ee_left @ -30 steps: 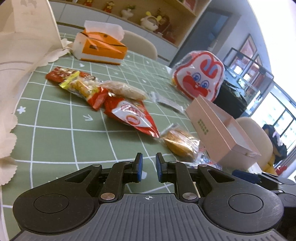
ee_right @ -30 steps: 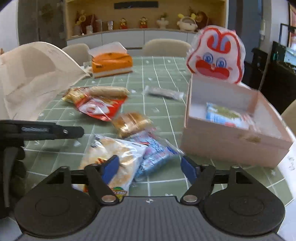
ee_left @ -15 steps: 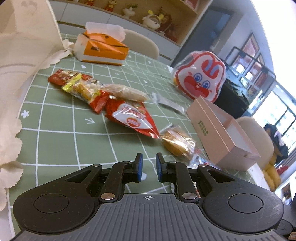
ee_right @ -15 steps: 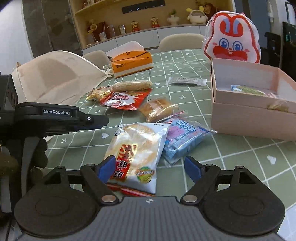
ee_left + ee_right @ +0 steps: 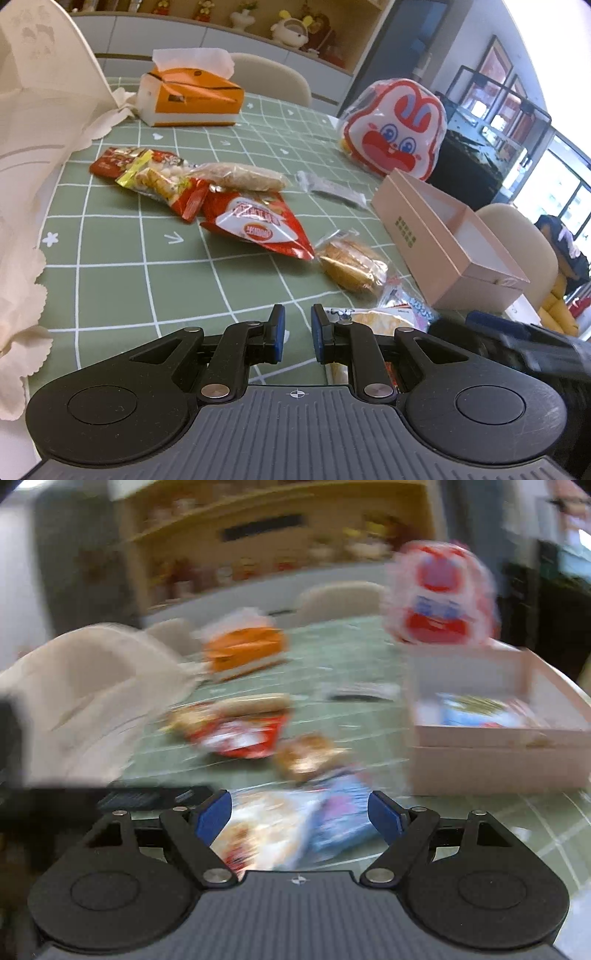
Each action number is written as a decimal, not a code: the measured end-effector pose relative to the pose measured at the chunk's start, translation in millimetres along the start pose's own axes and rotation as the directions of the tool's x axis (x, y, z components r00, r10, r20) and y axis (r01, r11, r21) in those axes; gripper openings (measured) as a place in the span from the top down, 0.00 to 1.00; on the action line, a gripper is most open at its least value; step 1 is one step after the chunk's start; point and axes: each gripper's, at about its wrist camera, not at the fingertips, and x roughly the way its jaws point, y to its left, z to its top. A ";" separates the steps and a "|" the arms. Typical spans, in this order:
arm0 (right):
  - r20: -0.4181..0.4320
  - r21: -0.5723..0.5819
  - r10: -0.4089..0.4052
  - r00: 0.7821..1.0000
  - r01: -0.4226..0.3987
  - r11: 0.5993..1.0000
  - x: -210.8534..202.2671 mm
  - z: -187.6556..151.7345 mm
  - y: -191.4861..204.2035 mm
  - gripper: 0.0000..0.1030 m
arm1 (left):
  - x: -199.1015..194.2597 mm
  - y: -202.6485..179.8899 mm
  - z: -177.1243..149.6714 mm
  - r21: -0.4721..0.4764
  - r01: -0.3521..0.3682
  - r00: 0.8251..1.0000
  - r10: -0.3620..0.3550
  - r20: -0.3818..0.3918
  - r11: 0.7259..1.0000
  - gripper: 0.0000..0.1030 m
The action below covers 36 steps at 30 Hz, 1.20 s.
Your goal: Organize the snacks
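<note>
Left gripper (image 5: pixel 294 334) hovers over the green checked surface (image 5: pixel 110 280), jaws nearly closed with a narrow gap, nothing between them. Right gripper (image 5: pixel 300 814) has jaws spread wide, empty, above a pale chip bag (image 5: pixel 258 827) and a blue snack pack (image 5: pixel 341 819) lying side by side on the surface (right wrist view is motion-blurred, so detail is poor). Snacks mostly sit loose on the surface: red pouch (image 5: pixel 258 227) mid-surface, a bun in clear wrap (image 5: pixel 351 264) just beside its lower right corner, a yellow-red candy bag (image 5: pixel 162 182) and a long bread roll pack (image 5: pixel 240 177) touching behind it, a small clear sachet (image 5: pixel 332 188) further right. Pink open box (image 5: pixel 443 240) stands to the right; right wrist view shows at least one blue-white packet (image 5: pixel 476 710) inside it. Rabbit-face bag (image 5: pixel 395 133) stands behind the box. Orange tissue box (image 5: pixel 188 98) at the far side, cream paper bag (image 5: pixel 40 122) at the left edge.
</note>
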 end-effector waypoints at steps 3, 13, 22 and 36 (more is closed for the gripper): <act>-0.052 0.078 -0.051 0.997 0.055 0.995 21.7 5.2 -11.3 0.21 | -1.0 -4.5 -1.9 0.019 0.003 1.000 -0.003 -0.006 1.000 0.82; -0.082 0.081 -0.139 0.987 0.146 0.986 56.0 13.0 -8.2 0.26 | 3.5 -14.4 -10.8 0.073 0.019 0.998 -0.015 -0.055 0.997 0.82; -0.081 0.065 -0.117 0.990 0.122 0.990 18.9 -2.1 -42.2 0.38 | 5.0 -15.5 -12.3 0.076 0.030 0.997 -0.025 -0.068 0.997 0.82; -0.019 -0.035 -0.191 0.981 0.190 0.981 -24.0 -37.1 -81.1 0.38 | -21.7 -53.4 -11.8 0.225 0.092 0.995 -0.081 -0.061 0.970 0.82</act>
